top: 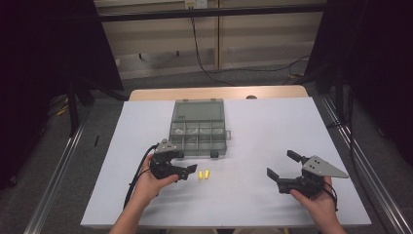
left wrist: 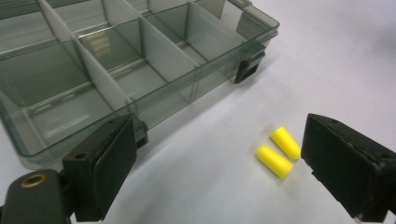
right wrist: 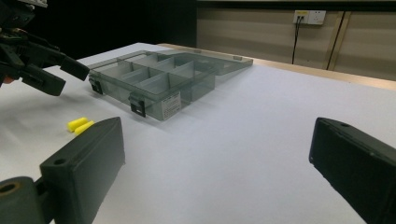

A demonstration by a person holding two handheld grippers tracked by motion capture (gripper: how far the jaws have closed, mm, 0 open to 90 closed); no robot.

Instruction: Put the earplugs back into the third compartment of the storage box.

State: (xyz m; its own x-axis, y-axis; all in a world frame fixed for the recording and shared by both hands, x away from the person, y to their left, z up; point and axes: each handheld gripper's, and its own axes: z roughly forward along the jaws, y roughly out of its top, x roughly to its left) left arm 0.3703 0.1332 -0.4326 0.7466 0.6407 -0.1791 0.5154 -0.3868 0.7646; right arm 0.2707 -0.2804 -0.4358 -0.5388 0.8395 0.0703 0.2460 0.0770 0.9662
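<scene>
On the white table [top: 253, 195], just in front of the organizer box, your two yellow earplugs [top: 203, 175] lie side by side and touching, on the bare surface and outside any compartment. In the left gripper view the yellow earplugs [left wrist: 279, 150] sit close to the inner face of one jaw, nearer that jaw than the other, with nothing pressing on them.

The clear grey organizer box [top: 198, 135] stands open behind them, its lid laid flat toward the far edge of the table. Its dividers split it into several compartments; you can see pale reflections inside, but what they hold is too faint to tell. Two dark latches sit on its near wall.

Your left gripper [top: 191, 171] hangs just left of the earplugs, beside the box's near left corner, jaws spread wide and holding nothing. Your left hand [top: 151, 184] grips it from below, with its black cable trailing back along your forearm.

Your right gripper [top: 281, 164] is well apart from all this, over bare table on the right side, jaws likewise wide apart and empty, held by your right hand [top: 316, 200].
</scene>
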